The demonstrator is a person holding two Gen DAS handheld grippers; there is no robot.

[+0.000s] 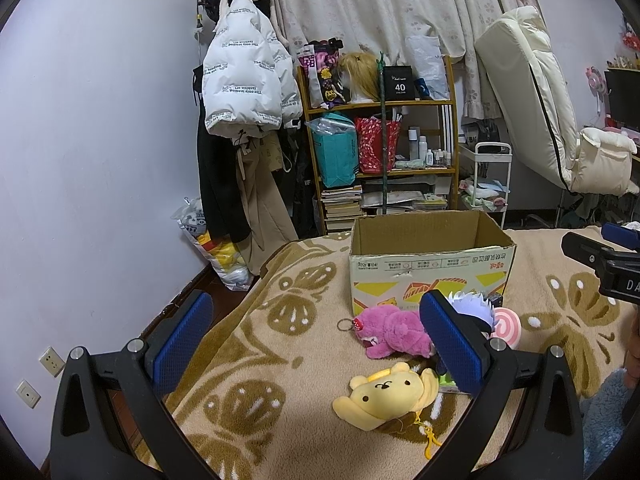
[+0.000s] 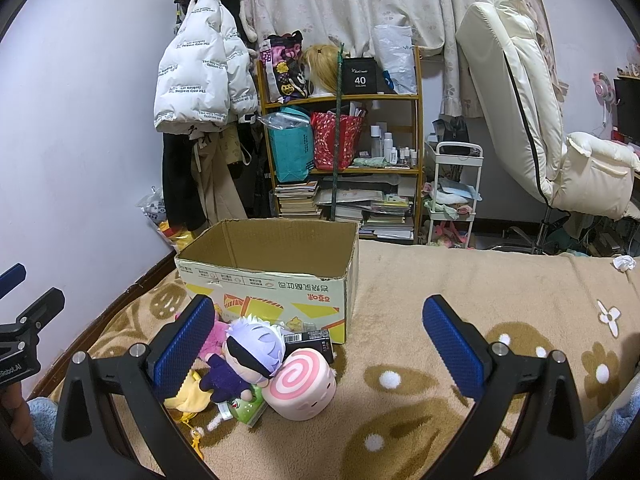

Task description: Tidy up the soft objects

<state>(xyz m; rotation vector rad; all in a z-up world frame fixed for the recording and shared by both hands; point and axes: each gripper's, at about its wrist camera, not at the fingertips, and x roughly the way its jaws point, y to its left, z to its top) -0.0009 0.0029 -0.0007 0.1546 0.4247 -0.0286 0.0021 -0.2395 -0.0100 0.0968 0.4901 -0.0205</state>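
An open cardboard box (image 1: 430, 264) (image 2: 264, 276) stands on a beige patterned blanket (image 1: 280, 360). In front of it lie a yellow bear plush (image 1: 384, 396), a pink plush (image 1: 394, 332), a white-haired blindfolded doll (image 2: 248, 358) and a pink swirl cushion (image 2: 302, 386). My left gripper (image 1: 316, 346) is open above the blanket, left of the toys, holding nothing. My right gripper (image 2: 320, 350) is open too, with the doll and swirl cushion seen between its fingers but untouched. A green packet (image 2: 244, 410) and a black box (image 2: 310, 340) lie among the toys.
A wooden shelf (image 1: 380, 148) packed with bags, books and bottles stands behind the bed. Coats hang on the wall (image 1: 240, 80) to the left. A white cart (image 2: 456, 184) and a cream recliner (image 2: 540, 120) are at the right. The blanket right of the box (image 2: 480, 280) is bare.
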